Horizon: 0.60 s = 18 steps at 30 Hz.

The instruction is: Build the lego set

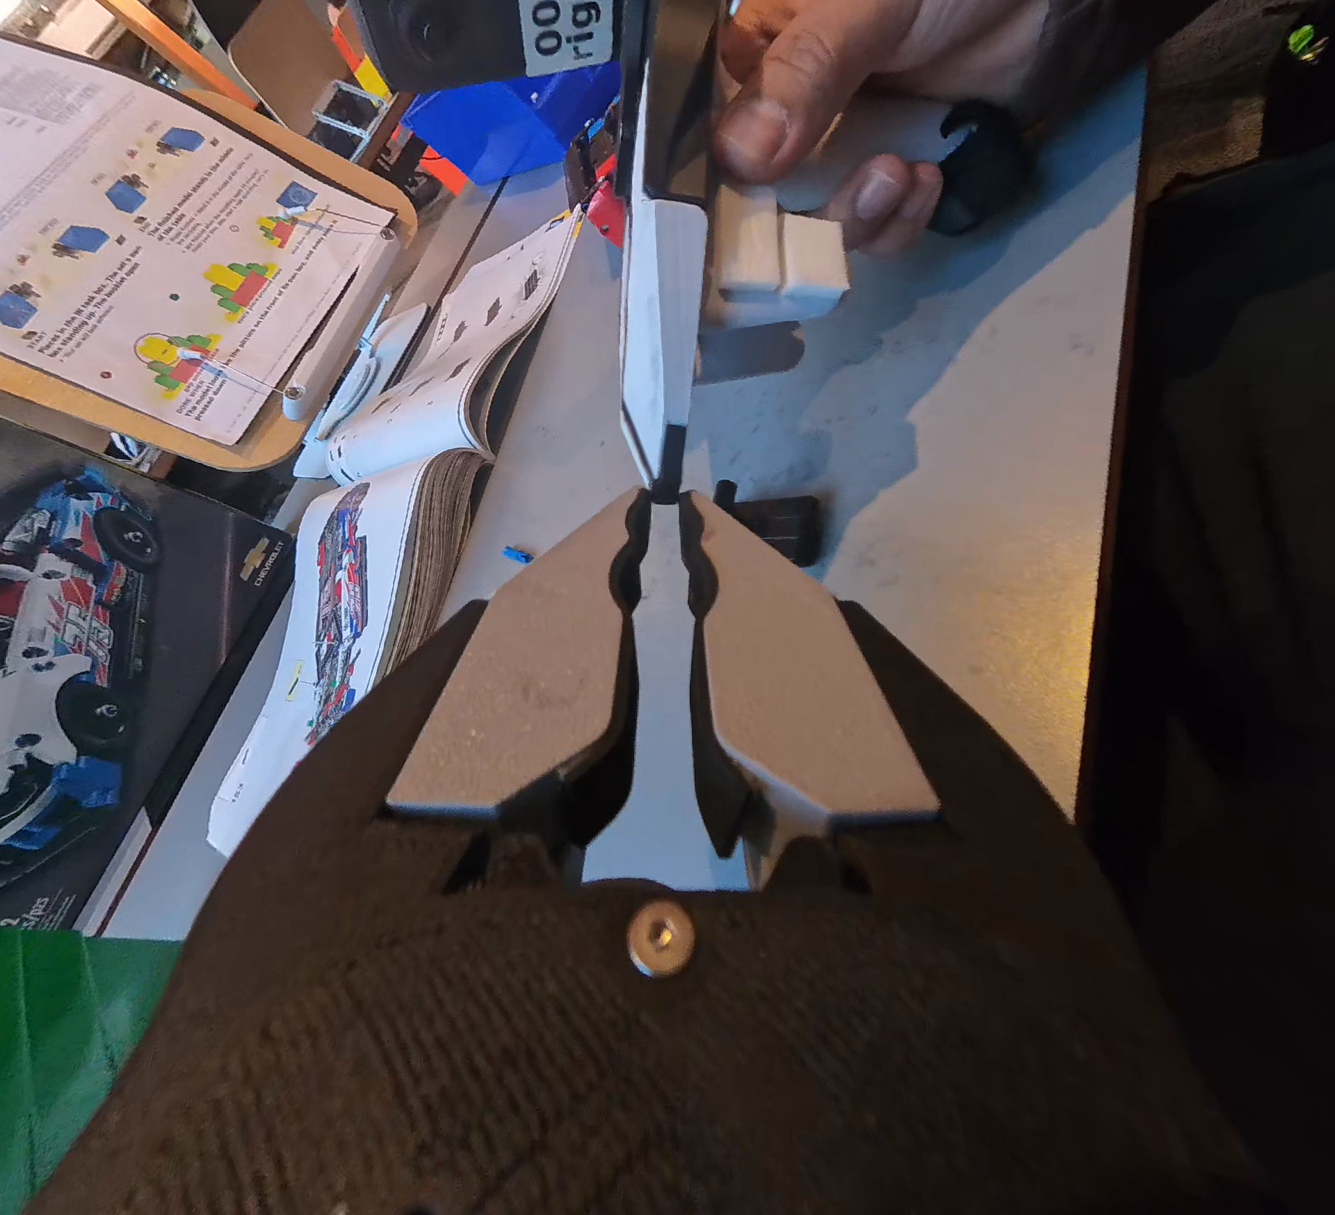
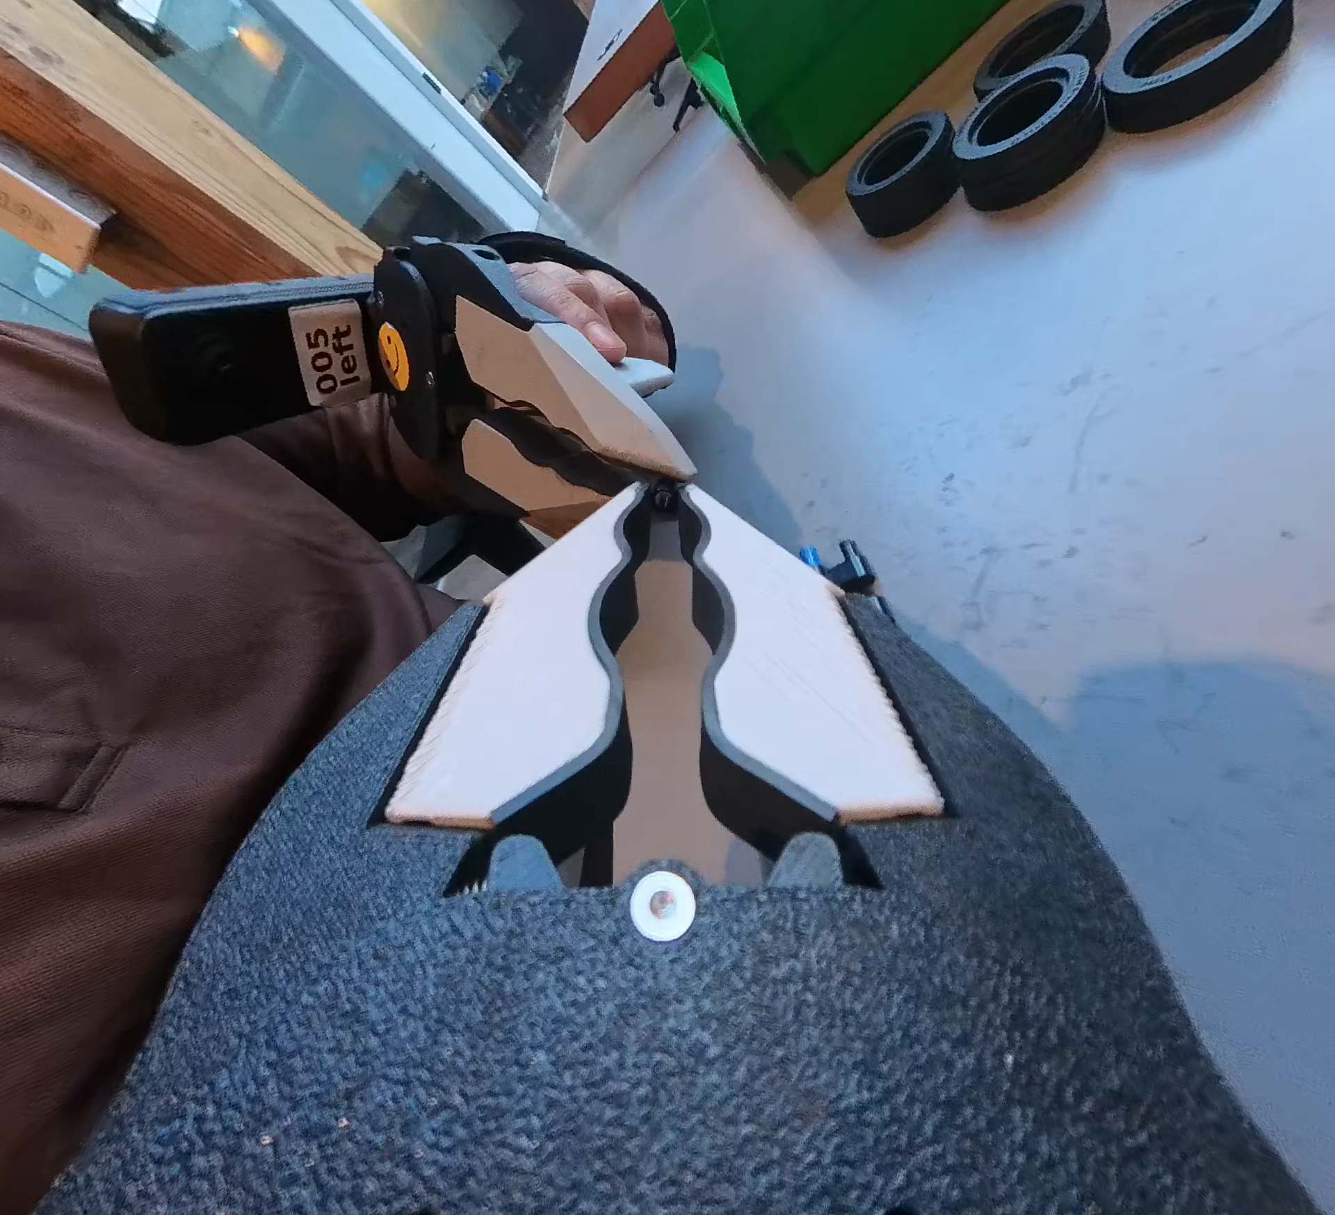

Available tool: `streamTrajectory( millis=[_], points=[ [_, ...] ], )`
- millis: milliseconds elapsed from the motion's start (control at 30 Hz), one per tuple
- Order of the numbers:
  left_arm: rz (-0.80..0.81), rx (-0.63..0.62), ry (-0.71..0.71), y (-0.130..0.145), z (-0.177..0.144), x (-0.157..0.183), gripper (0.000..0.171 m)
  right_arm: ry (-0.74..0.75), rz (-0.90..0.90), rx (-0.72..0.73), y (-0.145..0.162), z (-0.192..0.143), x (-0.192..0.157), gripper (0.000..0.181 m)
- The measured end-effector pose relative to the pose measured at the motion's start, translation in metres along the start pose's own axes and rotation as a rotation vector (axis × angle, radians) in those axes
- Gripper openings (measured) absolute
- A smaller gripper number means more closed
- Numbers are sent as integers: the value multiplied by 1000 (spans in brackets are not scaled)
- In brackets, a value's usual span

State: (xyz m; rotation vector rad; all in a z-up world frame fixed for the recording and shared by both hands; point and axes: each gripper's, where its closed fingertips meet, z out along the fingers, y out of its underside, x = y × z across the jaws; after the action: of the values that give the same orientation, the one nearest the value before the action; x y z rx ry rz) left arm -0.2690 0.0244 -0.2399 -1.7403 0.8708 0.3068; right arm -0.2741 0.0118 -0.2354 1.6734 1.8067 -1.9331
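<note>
The pale bench (image 2: pixel 1083 422) carries a green bin (image 2: pixel 867 3), an open instruction booklet (image 1: pixel 433 400), the set's box (image 1: pixel 108 639) and four black tyres (image 2: pixel 1033 119). Above it the left hand-held gripper (image 1: pixel 662 494) and the right hand-held gripper (image 2: pixel 662 494) meet tip to tip, each narrowed onto the same small black lego piece (image 2: pixel 662 498) — it hangs in the air between them. A tiny blue pin (image 1: pixel 518 555) lies on the bench near the booklet.

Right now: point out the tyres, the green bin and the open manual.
tyres (image 2: pixel 1029 129): right wrist view, sidewall of the middle tyre.
green bin (image 2: pixel 867 3): right wrist view, its side wall.
open manual (image 1: pixel 433 386): left wrist view, upper page.
</note>
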Motion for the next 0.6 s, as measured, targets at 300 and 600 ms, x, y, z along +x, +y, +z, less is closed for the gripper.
streamTrajectory(
  millis=[300,600],
  points=[
    [6,51,-26,-7,-4,-3,5,-80,51,30,-4,-1,-7,7],
    [10,198,-33,-26,-17,-3,5,-219,75,50,-7,-3,-27,7]
  ],
)
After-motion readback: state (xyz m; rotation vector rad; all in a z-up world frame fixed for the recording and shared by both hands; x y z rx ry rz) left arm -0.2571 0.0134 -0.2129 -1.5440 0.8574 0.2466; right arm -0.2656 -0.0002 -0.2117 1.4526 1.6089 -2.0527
